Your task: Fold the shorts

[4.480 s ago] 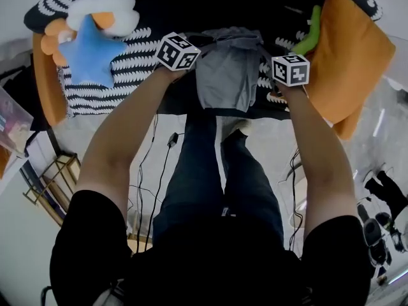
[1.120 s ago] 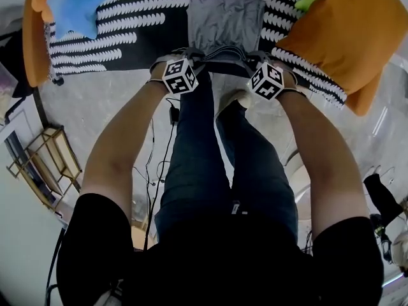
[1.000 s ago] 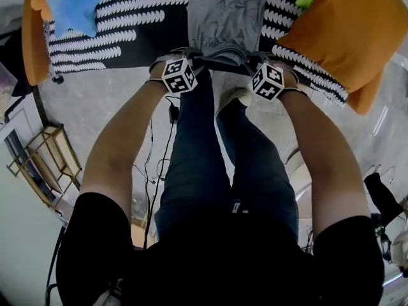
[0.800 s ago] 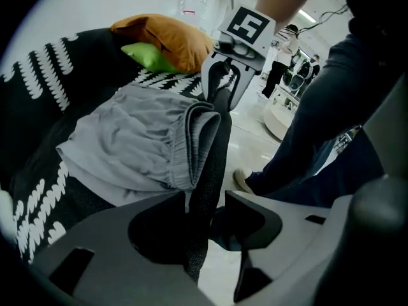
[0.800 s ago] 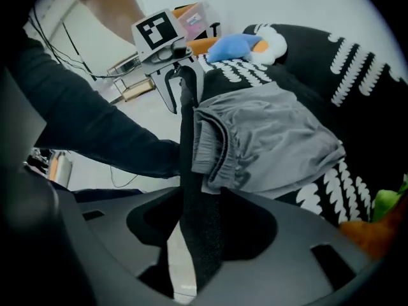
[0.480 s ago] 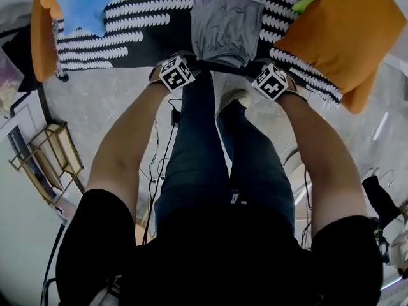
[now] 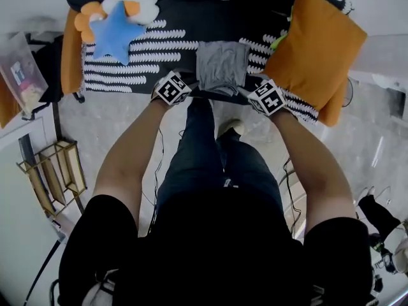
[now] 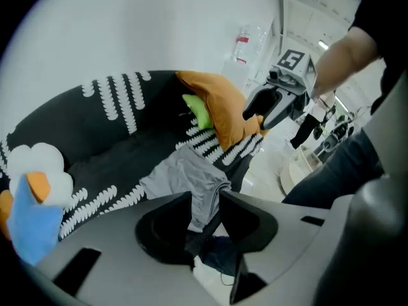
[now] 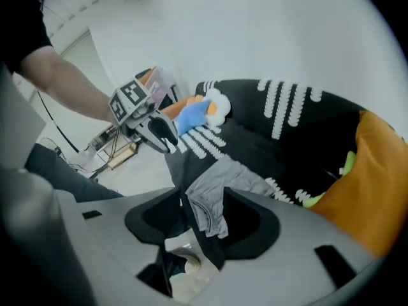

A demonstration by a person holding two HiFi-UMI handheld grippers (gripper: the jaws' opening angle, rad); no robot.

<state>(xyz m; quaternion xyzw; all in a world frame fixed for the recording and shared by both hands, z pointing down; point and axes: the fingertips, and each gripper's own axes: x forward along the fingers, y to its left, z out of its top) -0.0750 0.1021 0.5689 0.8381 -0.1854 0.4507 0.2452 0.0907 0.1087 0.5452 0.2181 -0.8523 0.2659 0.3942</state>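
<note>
Overhead, your folded grey shorts (image 7: 220, 69) lie on the sofa (image 7: 185, 18), ahead and midway between left gripper (image 7: 187, 85) and right gripper (image 7: 250, 90). Left gripper view: fingers (image 8: 167, 228), just narrowed, stand apart, empty, shorts beyond. Right gripper view: fingers (image 9: 252, 223), just widened, empty too.

Sofa (image 7: 137, 75): black cover, white feather-like stripes. Lying on the seat:
- grey shorts (image 7: 221, 65), folded, middle, at the front edge
- blue star toy (image 7: 115, 30) with white and orange parts, left
- large orange cushion (image 7: 315, 50), right
- green item (image 7: 278, 41), just beside that cushion, mostly hidden
</note>
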